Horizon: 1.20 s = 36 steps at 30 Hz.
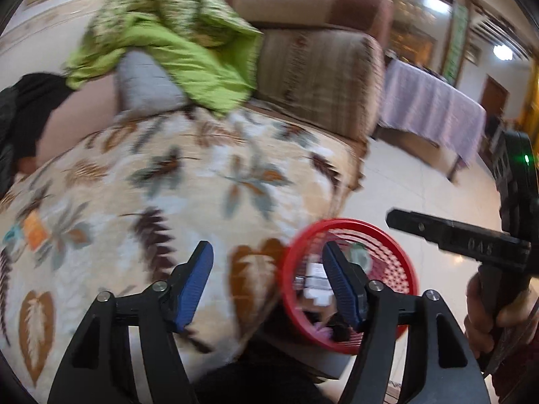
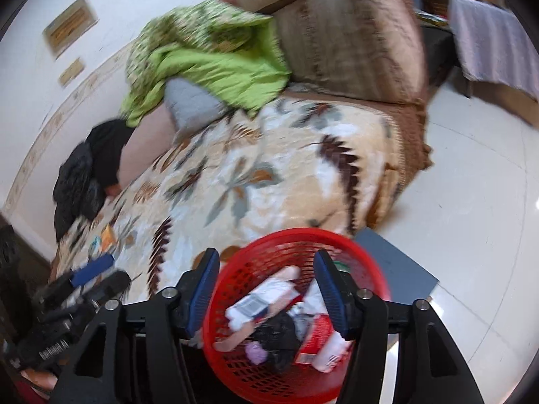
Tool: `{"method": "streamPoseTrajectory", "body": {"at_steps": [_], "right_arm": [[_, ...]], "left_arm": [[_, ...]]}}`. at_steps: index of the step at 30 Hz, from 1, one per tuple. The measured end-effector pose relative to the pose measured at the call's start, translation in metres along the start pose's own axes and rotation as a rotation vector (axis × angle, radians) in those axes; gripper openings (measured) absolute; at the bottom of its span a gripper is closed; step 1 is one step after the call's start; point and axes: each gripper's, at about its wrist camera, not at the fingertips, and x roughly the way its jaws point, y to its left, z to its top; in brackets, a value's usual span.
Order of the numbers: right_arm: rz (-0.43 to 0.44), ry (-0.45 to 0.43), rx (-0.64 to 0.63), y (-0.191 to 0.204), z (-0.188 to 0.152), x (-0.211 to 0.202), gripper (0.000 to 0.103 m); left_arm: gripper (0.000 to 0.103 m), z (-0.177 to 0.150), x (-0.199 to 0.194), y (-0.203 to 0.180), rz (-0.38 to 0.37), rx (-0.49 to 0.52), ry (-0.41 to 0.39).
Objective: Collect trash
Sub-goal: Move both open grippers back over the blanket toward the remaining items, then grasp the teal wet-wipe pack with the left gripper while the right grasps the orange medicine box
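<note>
A red mesh basket stands below the bed's corner and holds several pieces of trash: white packets, a red box, a purple scrap. It also shows in the left wrist view. My right gripper is open and empty above the basket. My left gripper is open and empty over the bed's edge beside the basket. An orange wrapper lies on the leaf-patterned blanket at the left; it also shows in the right wrist view.
A green quilt and a grey pillow lie at the bed's head by a brown sofa arm. Black clothes lie at the far side. A grey board lies on the white tile floor. A cloth-covered table stands beyond.
</note>
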Motion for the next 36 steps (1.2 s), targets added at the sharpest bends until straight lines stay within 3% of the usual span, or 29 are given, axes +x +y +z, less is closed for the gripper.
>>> {"method": "streamPoseTrajectory", "body": {"at_steps": [5,16,19,25,31,33,34,36], "right_arm": [[0.084,0.02,-0.202,0.08,0.004,0.021,0.063],[0.271,0.163,-0.49,0.258,-0.012,0.109,0.063],[0.311,0.203,-0.537,0.302,-0.016,0.143,0.063],[0.252,0.268,-0.609,0.386,-0.022,0.246,0.064],[0.155,0.282,-0.633,0.418,-0.026,0.323,0.064],[0.174,0.31,-0.612,0.421,-0.026,0.34,0.063],[0.184,0.323,-0.598,0.419,-0.026,0.343,0.054],[0.191,0.317,-0.573,0.415,-0.025,0.339,0.054]], "left_arm": [[0.071,-0.005,-0.027,0.075,0.106,-0.141,-0.025],[0.071,-0.057,-0.069,0.283,0.444,-0.518,-0.044],[0.071,-0.072,-0.074,0.332,0.455,-0.61,-0.051],[0.071,-0.089,-0.081,0.4,0.512,-0.737,-0.064],[0.071,-0.088,-0.081,0.428,0.478,-0.789,-0.087],[0.071,-0.082,-0.076,0.433,0.472,-0.791,-0.096],[0.071,-0.08,-0.073,0.434,0.475,-0.788,-0.095],[0.071,-0.074,-0.062,0.441,0.469,-0.792,-0.088]]}}
